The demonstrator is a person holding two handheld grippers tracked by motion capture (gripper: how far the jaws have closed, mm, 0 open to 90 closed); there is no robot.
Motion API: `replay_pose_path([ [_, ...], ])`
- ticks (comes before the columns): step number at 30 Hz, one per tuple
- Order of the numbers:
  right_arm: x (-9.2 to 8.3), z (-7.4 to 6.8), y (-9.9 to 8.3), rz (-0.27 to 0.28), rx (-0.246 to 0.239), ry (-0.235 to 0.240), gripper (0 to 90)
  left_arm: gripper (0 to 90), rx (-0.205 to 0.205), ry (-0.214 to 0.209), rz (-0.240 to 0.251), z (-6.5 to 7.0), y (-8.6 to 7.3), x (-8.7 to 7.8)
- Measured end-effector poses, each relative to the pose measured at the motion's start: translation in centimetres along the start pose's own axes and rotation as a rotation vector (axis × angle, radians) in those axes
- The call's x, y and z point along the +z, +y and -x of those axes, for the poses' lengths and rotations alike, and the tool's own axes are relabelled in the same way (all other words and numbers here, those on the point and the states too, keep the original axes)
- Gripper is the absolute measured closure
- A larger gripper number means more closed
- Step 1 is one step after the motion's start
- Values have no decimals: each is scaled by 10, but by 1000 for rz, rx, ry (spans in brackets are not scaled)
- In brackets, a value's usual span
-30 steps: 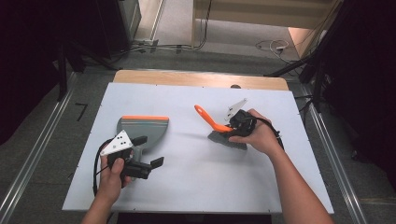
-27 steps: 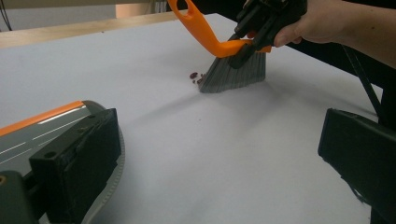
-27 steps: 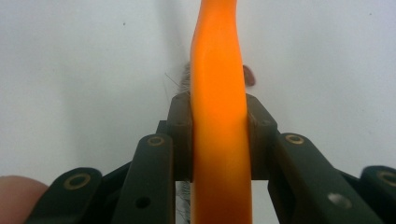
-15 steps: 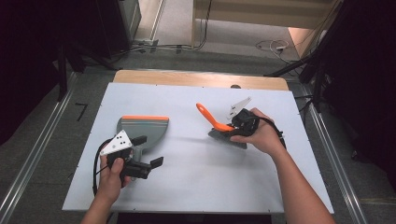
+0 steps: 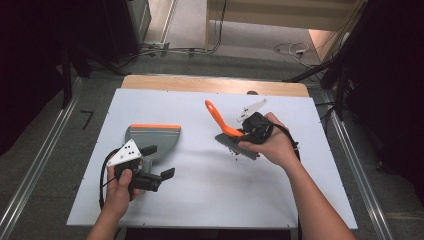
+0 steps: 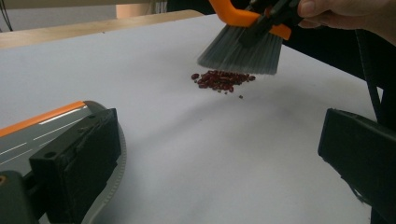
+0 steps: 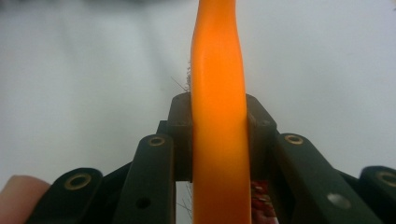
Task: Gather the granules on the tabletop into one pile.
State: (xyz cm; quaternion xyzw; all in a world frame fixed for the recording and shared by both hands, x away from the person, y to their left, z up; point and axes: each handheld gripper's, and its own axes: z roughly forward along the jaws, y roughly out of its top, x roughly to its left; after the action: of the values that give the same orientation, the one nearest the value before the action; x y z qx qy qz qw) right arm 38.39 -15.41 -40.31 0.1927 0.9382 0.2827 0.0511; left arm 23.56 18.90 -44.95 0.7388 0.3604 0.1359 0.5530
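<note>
Brush (image 5: 226,131) in the right hand-held gripper (image 5: 248,134), now slightly further left, handle more upright.

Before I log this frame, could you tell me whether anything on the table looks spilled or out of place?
Yes: a small pile of dark red beads lies loose on the white table, beside the bristles of the brush.
</note>
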Motion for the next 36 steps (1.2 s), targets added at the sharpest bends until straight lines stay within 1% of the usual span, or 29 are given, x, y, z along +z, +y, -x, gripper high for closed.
replay_pose_path([
  [1, 5, -2, 1, -11, 11, 20, 684, 0, 0, 1, 0, 0, 0, 0],
  [2, 9, -4, 1, -23, 17, 30, 684, 0, -1, 2, 1, 0, 0, 0],
  [4, 22, -6, 0, -64, 24, 41, 683, 0, -2, 1, 4, 0, 0, -1],
  [5, 28, -5, -1, -79, 19, 47, 684, 0, -2, 2, 4, 0, 0, -1],
  [6, 33, -4, -2, -96, 29, 54, 684, 0, -2, 2, 5, 0, 0, -1],
  [8, 40, -1, -6, -129, 39, 51, 684, 0, -2, 1, 6, 0, 1, -2],
  [9, 42, 2, -7, -127, 37, 40, 684, 0, -1, 1, 6, 0, 1, -2],
  [10, 41, 5, -8, -128, 51, 37, 684, 0, -2, 2, 6, 0, 1, -2],
  [11, 40, 8, -9, -127, 55, 34, 684, 0, -1, 2, 6, 0, 1, -2],
  [12, 40, 11, -10, -127, 50, 26, 683, 0, -2, 1, 5, 0, 1, -1],
  [14, 39, 16, -11, -134, 53, 28, 682, 0, -1, 3, 4, 0, 1, -1],
  [16, 38, 20, -11, -135, 59, 9, 682, 0, -1, -1, 6, 0, 0, -1],
  [17, 38, 22, -12, -128, 55, 6, 682, 0, -1, -1, 6, 1, 0, 0],
  [19, 38, 25, -12, -123, 37, -13, 682, 0, 1, -2, 5, 1, 1, 0],
  [20, 37, 25, -12, -125, 48, -17, 683, 0, 1, -3, 5, 1, 1, 0],
  [21, 37, 26, -11, -118, 29, -32, 683, 0, 1, -3, 4, 1, 0, 0],
  [22, 37, 25, -11, -123, 22, -46, 683, 0, 3, -2, 2, 1, 0, 0],
  [24, 36, 25, -10, -132, 2, -40, 684, 0, 2, -1, -2, 1, 0, 0],
  [25, 36, 24, -9, -129, 3, -39, 684, 0, 2, -2, -2, 1, 0, 1],
  [26, 36, 24, -9, -128, -12, -44, 684, 0, 2, -3, -2, 1, 0, 1],
  [27, 35, 25, -9, -125, -17, -47, 684, 0, 3, -4, -2, 2, 0, 1],
  [29, 32, 25, -9, -103, -28, -48, 684, 0, 2, -3, -2, 2, 0, 2],
  [30, 30, 25, -10, -94, -41, -37, 684, 0, 2, -3, -1, 1, 0, 1],
  [31, 28, 23, -10, -91, -28, -35, 684, 0, 2, -3, -2, 1, 0, 1],
  [32, 26, 23, -10, -81, -40, -40, 684, 0, 1, -2, -1, 1, 0, 1],
  [34, 20, 22, -10, -69, -31, -50, 684, 0, 3, -2, 0, 1, 0, 0],
  [36, 11, 20, -11, -49, -9, -62, 684, 0, 3, -3, 2, 1, 0, 0],
])
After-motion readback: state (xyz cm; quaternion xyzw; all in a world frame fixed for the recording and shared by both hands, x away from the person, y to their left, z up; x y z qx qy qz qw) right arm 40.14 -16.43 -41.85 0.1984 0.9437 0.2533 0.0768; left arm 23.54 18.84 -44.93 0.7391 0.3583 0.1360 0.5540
